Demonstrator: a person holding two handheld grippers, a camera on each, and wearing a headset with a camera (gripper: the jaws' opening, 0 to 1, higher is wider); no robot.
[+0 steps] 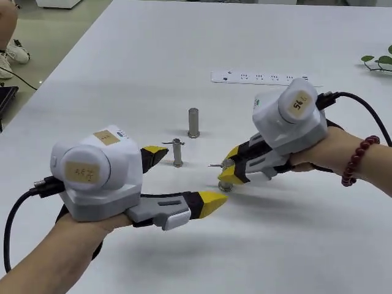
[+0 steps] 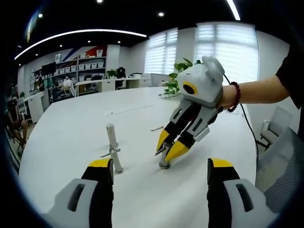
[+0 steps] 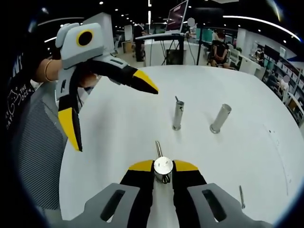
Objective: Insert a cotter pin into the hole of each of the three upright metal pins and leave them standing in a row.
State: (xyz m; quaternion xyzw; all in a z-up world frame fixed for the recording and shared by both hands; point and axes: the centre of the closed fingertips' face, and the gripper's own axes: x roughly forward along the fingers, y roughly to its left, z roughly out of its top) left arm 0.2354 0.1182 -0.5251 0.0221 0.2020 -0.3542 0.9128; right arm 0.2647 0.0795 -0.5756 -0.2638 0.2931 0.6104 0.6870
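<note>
Three upright metal pins stand in a row on the white table [image 1: 122,73]. The far pin [image 1: 193,122] [image 3: 220,118] has no cotter pin in it. A cotter pin crosses the middle pin [image 1: 177,152] [image 3: 177,115] [image 2: 115,159]. My right gripper [image 1: 229,166] [image 3: 163,172] is shut around the top of the near pin [image 1: 225,184] [image 3: 163,166]. A cotter pin [image 1: 215,165] [image 3: 158,148] pokes out beyond that pin, its loop between the jaws. My left gripper [image 1: 182,177] [image 2: 160,164] hovers open just left of the near pin, holding nothing.
A loose cotter pin [image 3: 241,195] [image 2: 157,128] lies on the table to the right of the row. A white power strip [image 1: 263,77] sits behind the pins and a plant [image 1: 381,61] at the far right edge. Cables trail from both grippers.
</note>
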